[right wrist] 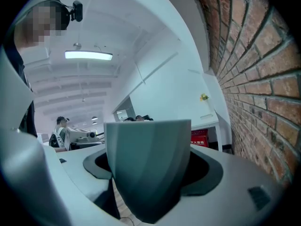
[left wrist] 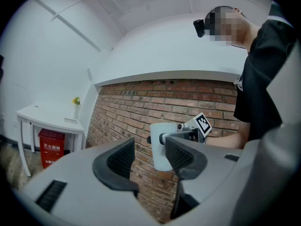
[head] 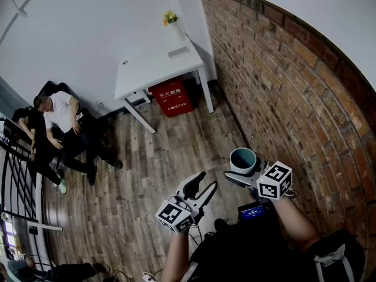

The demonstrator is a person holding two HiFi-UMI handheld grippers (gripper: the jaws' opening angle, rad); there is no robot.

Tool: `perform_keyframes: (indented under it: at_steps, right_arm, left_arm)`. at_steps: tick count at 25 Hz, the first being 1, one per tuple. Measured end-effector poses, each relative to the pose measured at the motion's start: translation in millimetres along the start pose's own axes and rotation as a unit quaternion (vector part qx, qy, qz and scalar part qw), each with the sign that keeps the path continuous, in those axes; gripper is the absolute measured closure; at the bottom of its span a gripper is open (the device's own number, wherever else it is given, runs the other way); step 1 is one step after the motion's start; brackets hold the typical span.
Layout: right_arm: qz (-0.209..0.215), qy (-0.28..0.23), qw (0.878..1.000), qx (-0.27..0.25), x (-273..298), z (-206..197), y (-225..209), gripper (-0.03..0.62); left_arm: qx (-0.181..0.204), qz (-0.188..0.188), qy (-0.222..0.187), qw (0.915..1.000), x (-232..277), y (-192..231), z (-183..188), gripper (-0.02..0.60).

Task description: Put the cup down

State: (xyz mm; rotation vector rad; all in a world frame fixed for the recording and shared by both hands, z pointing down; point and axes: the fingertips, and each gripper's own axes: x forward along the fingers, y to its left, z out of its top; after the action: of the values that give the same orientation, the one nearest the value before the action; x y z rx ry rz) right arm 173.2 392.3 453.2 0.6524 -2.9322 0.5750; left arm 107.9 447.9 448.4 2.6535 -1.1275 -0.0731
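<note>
Brick wall (head: 294, 98) runs beside wooden floor (head: 176, 151). Right gripper (head: 245, 174) jaws clamped on teal cup (head: 242, 159), held in air near the wall. Left gripper (head: 207, 181) jaws apart, empty, farther from the wall.

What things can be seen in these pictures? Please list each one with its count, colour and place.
cup: one, pale grey-green, teal inside; upright in the right gripper, above the floor
table: one, white; by the white wall
flowers: one bunch, yellow; in a vase at the table's far corner
box: one, red; under the table
brick wall: one, reddish brown; at the right
floor: one, brown wood planks
seated people: two, one in white, one in dark; far left
left gripper: one, white; jaws apart, empty
right gripper: one, white; shut on the cup
</note>
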Motion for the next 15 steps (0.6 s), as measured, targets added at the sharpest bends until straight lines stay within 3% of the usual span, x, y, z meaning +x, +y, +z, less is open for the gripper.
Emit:
perform_keyframes:
  at_steps: [15]
  right_arm:
    - [0.002, 0.001, 1.0, 0.006, -1.4, 2.0, -12.6, 0.194]
  left_arm:
    - [0.001, -0.007, 0.003, 1.0, 12.3, 0.4, 1.6, 0.37]
